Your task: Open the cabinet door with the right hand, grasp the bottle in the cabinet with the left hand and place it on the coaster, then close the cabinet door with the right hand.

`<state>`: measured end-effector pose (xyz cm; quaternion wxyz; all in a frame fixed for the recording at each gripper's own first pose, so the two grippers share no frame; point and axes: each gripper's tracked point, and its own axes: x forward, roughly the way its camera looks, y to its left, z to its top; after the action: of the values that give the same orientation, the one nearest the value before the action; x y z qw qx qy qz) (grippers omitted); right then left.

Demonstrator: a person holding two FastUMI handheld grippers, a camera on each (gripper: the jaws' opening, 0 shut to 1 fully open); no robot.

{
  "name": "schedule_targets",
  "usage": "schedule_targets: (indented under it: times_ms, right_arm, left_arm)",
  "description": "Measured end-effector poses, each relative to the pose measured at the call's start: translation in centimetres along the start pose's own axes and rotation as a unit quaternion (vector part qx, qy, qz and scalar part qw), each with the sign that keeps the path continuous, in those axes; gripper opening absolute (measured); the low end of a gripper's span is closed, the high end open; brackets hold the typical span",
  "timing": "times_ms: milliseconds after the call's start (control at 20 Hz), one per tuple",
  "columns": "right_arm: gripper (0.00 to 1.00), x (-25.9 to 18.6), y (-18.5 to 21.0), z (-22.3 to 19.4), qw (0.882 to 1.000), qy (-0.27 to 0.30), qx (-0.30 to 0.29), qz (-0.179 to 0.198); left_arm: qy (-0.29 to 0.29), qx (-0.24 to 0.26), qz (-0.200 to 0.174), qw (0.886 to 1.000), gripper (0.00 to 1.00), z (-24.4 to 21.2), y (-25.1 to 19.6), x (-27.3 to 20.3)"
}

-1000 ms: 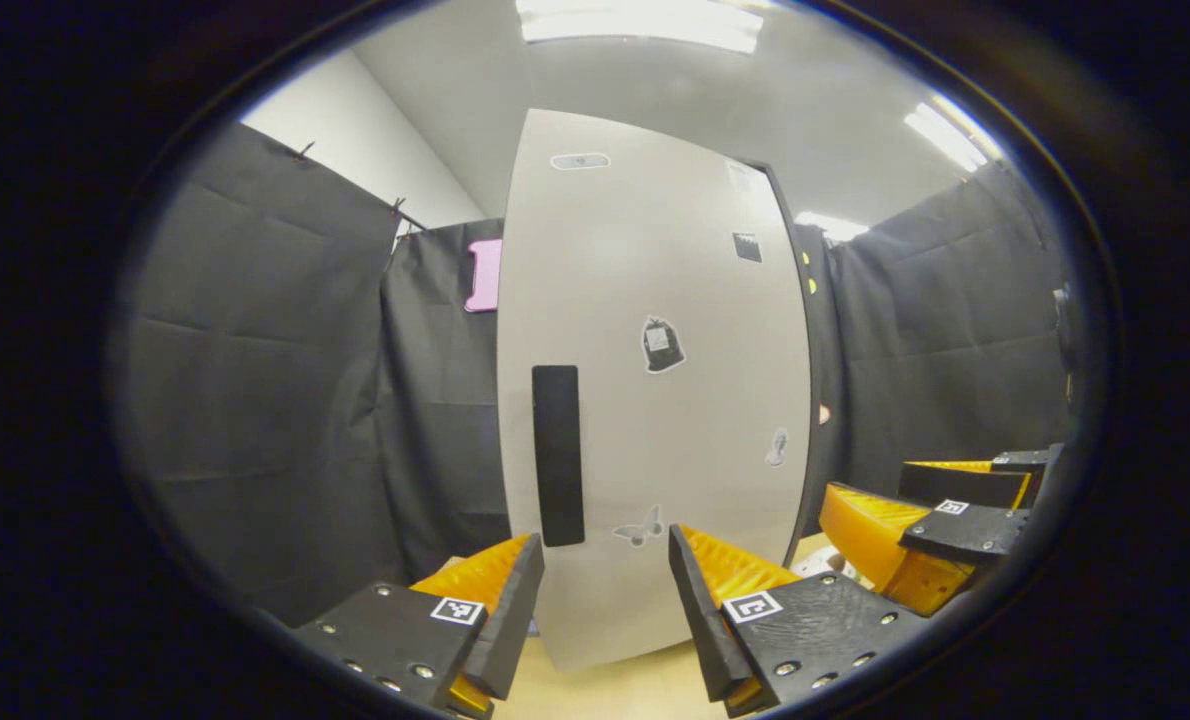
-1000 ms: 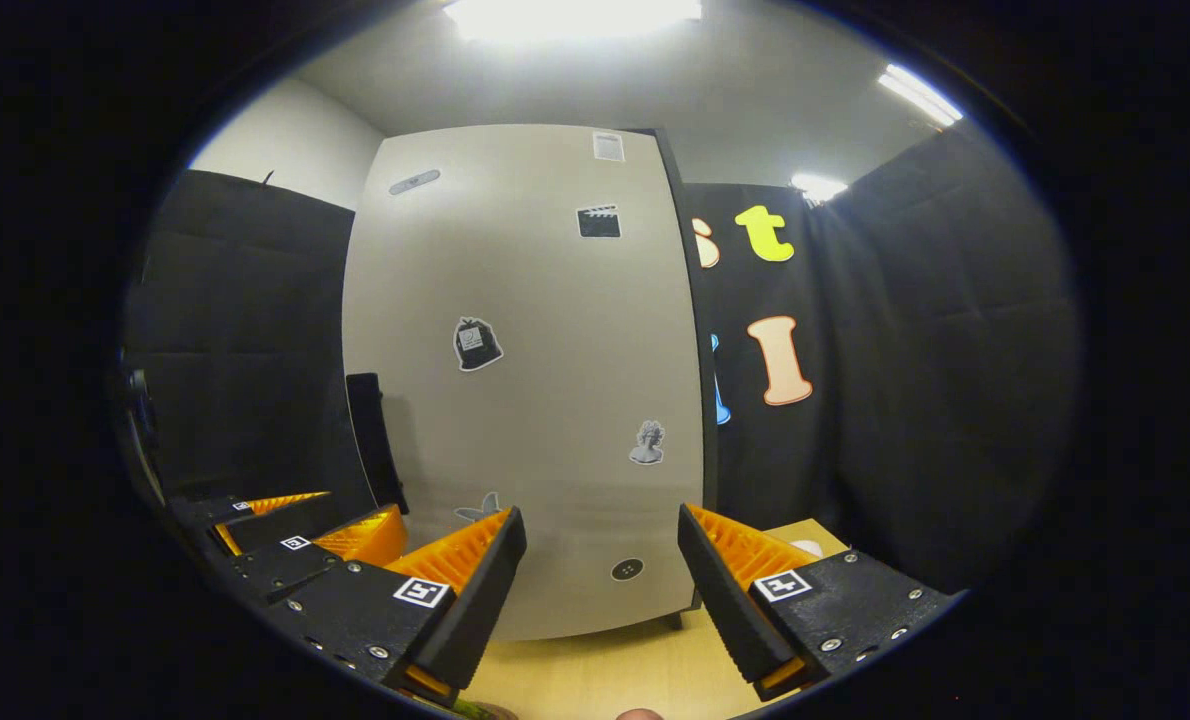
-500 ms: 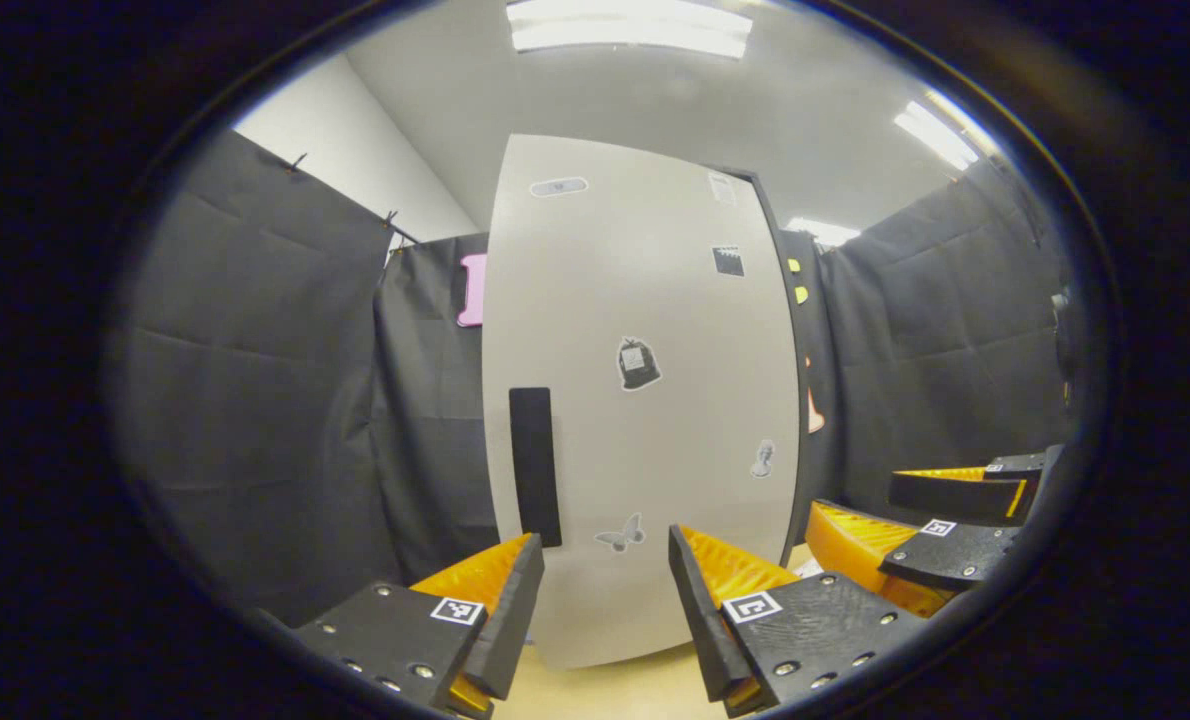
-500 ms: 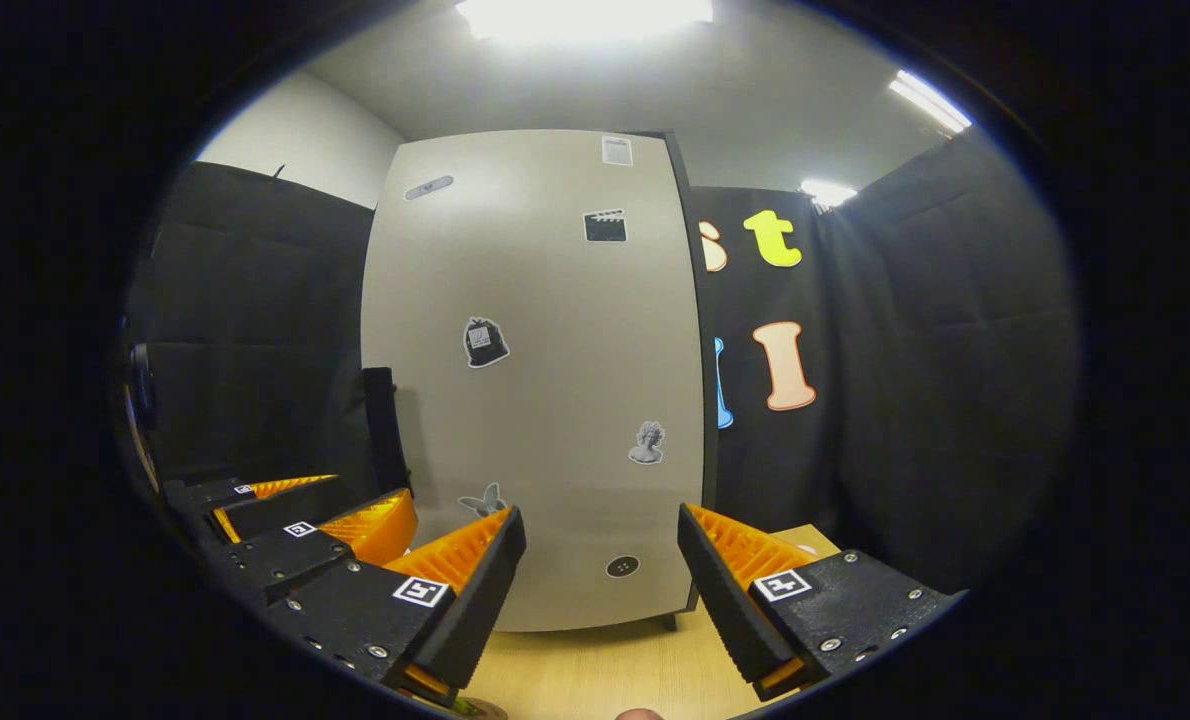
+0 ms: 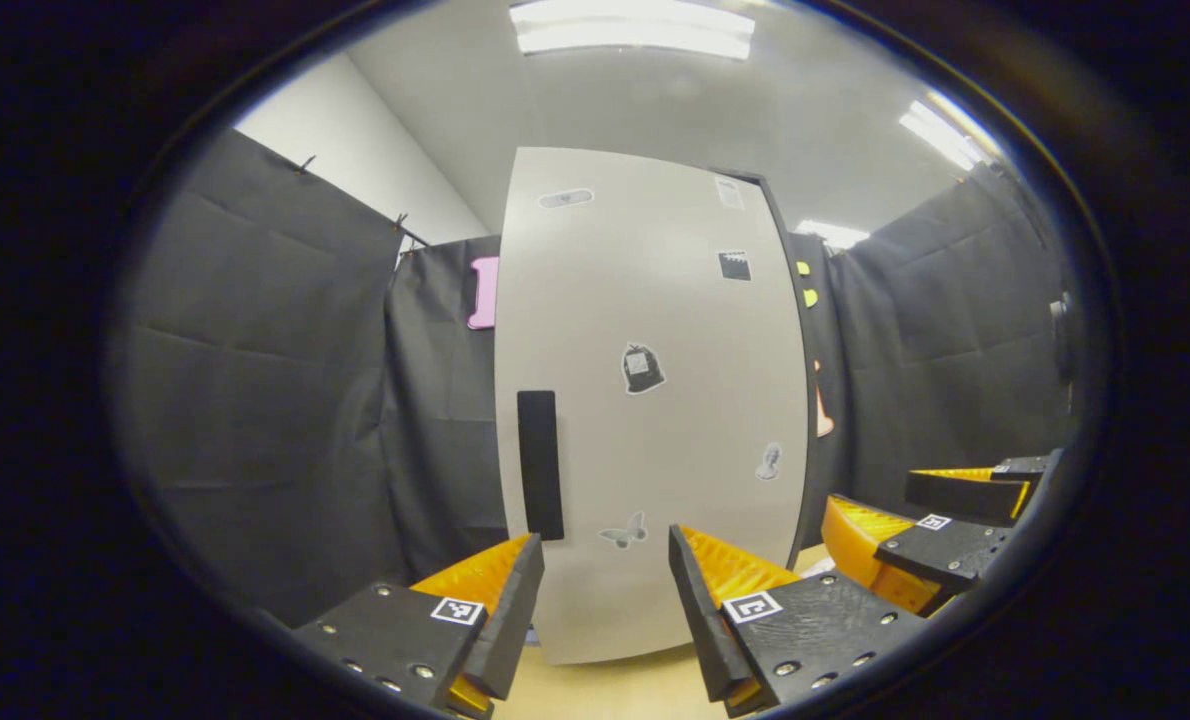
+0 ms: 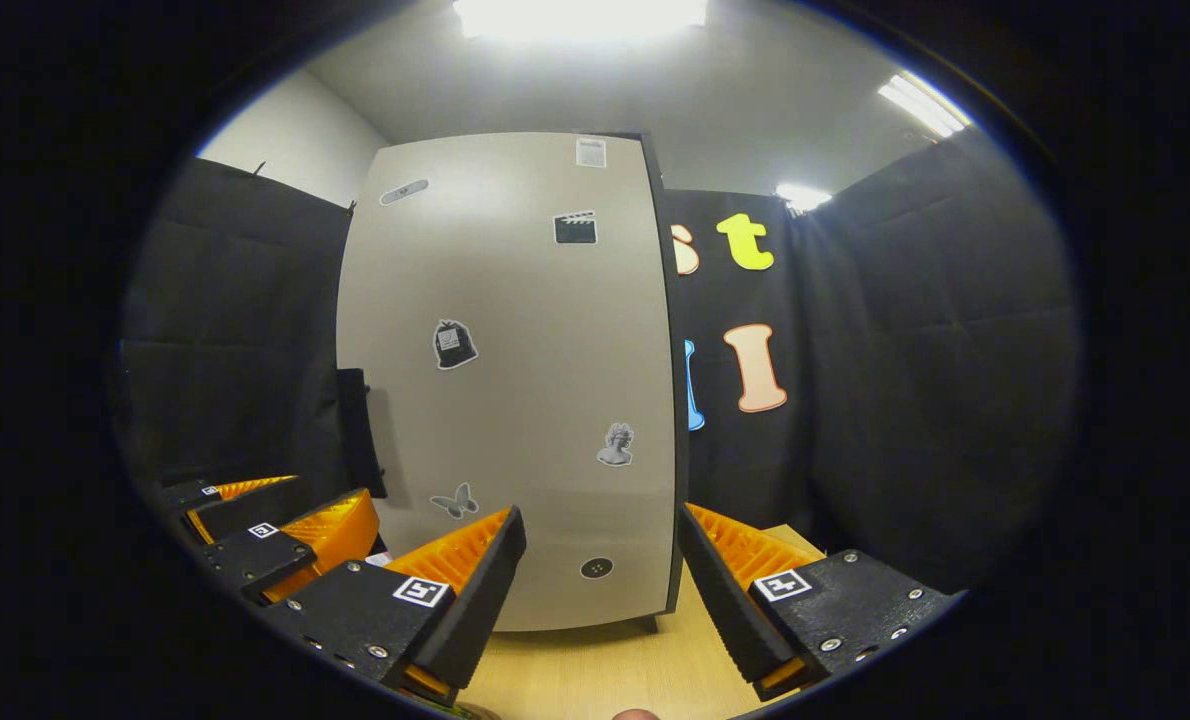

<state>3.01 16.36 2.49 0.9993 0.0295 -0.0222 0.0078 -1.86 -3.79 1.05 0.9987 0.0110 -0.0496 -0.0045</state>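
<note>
Pale wood tabletop (image 5: 605,690) runs along the bottom edge of the left gripper view, between the spread fingers of the left gripper (image 5: 605,570), which hold nothing. At the lower right of that frame the right gripper (image 5: 915,535) shows farther off, its fingers parted as well. In the right gripper view the same two tools swap places: the right gripper (image 6: 600,560) sits at bottom centre with its fingers wide apart over the wooden tabletop (image 6: 595,670), and the left gripper (image 6: 275,520) shows at the lower left. Just beyond both stands the cabinet, upright on the table, its light grey cabinet door (image 5: 655,400) shut and taking up the middle of each frame. A black vertical handle (image 5: 540,465) sits near the door's left edge, and small stickers (image 5: 642,368) dot its face, among them a butterfly sticker (image 6: 454,500) low down. Behind the cabinet hangs black cloth (image 5: 255,400), with ceiling lights (image 5: 635,25) at the top.
</note>
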Motion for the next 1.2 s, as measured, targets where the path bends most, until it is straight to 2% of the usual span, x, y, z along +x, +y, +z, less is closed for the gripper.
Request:
schedule_targets:
  times_ms: [100,450,600,850,1100,1150,1200]
  right_arm:
    - [0.95,0.0,0.0,0.2,1.000,-0.006,-0.006,0.000]
    - [0.95,0.5,1.1,-0.9,0.999,0.009,-0.007,0.036]
    - [0.95,0.5,1.3,-1.1,0.999,0.014,0.002,0.045]
    - [0.95,0.6,0.7,-0.6,0.999,0.004,-0.018,0.027]
    - [0.95,0.8,0.8,-1.3,0.999,0.013,-0.011,0.029]
    - [0.91,0.8,0.8,-1.3,0.999,0.014,-0.012,0.029]
    - [0.91,0.8,0.7,-1.3,0.999,0.014,-0.013,0.028]
  left_arm:
    - [0.005,-0.007,-0.003,1.000,0.71,-0.2,-0.1,0.0]
    - [0.012,0.006,-0.003,1.000,0.71,-0.7,0.2,0.2]
    - [0.020,-0.006,-0.006,1.000,0.71,-1.0,-0.2,0.2]
    - [0.024,-0.002,0.000,1.000,0.71,-1.3,0.0,0.5]
    - [0.022,0.002,0.000,1.000,0.71,-1.2,-0.1,0.7]
    - [0.022,0.002,-0.001,1.000,0.71,-1.3,-0.2,0.7]
    - [0.024,0.001,-0.001,1.000,0.71,-1.3,-0.2,0.8]
